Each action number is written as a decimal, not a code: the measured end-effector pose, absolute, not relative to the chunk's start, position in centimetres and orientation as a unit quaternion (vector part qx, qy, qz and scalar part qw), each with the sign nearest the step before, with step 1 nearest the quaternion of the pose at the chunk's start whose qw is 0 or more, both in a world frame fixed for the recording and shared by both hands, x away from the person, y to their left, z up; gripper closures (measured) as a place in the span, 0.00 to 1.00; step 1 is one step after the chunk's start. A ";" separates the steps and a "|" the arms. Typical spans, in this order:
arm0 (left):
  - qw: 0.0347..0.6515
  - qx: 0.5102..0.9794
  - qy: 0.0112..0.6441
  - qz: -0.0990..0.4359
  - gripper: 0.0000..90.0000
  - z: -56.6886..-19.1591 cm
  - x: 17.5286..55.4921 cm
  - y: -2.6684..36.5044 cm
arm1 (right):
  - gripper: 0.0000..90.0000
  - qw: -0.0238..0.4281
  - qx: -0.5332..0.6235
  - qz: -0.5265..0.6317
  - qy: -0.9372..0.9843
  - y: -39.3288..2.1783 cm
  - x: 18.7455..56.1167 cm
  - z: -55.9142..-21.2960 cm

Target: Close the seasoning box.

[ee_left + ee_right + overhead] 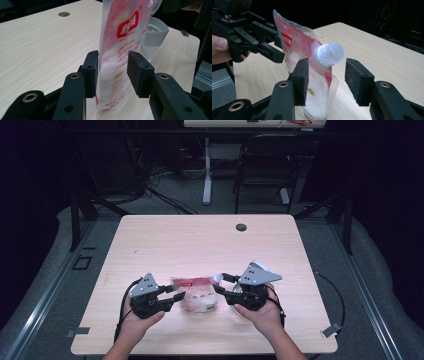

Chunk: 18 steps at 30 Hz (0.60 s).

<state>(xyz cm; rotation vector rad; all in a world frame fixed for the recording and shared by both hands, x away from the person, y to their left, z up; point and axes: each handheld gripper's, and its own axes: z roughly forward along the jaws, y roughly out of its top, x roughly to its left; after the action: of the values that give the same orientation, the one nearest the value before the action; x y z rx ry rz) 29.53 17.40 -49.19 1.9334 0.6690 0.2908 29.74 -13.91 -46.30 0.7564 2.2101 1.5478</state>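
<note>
We work on a pale wooden surface (210, 237), and near its front edge stands our pouch (196, 292), a soft red-and-clear refill bag with a white screw spout (329, 54) at one upper corner and a white cup (156, 32) just behind it. We judge the pouch light to middling: white powder or grains fill its lower part, so the weight sits low and the film above is limp, glossy and likely slippery. It will buckle if squeezed mid-body, and the thin seams could crease.

The left gripper (113, 72) brackets the pouch's lower half; one of its fingers (92, 72) lies against the film and the other stands a little off it, so we read this as a loose steadying hold, not a clamp. The right gripper (328, 80) is released, fingers wide on either side of the spout and touching nothing.

We think the stiff spout collar is the safest place to take hold, with the left side supporting the filled base.
</note>
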 end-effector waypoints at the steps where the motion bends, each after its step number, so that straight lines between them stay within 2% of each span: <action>1: 0.512 0.803 0.279 0.120 0.67 -49.2 29.5 17.4 | 0.61 0.169 0.266 0.545 0.777 -13.9 29.7 -46.2; 18: 0.511 0.802 0.284 0.120 0.65 -49.5 29.3 17.8 | 0.60 0.172 0.252 0.540 0.784 -13.4 30.0 -44.9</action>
<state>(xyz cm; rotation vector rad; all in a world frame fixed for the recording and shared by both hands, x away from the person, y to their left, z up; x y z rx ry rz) 29.30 17.78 -49.55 1.9305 0.6835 0.2899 30.03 -13.44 -44.86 0.7157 2.2263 1.5338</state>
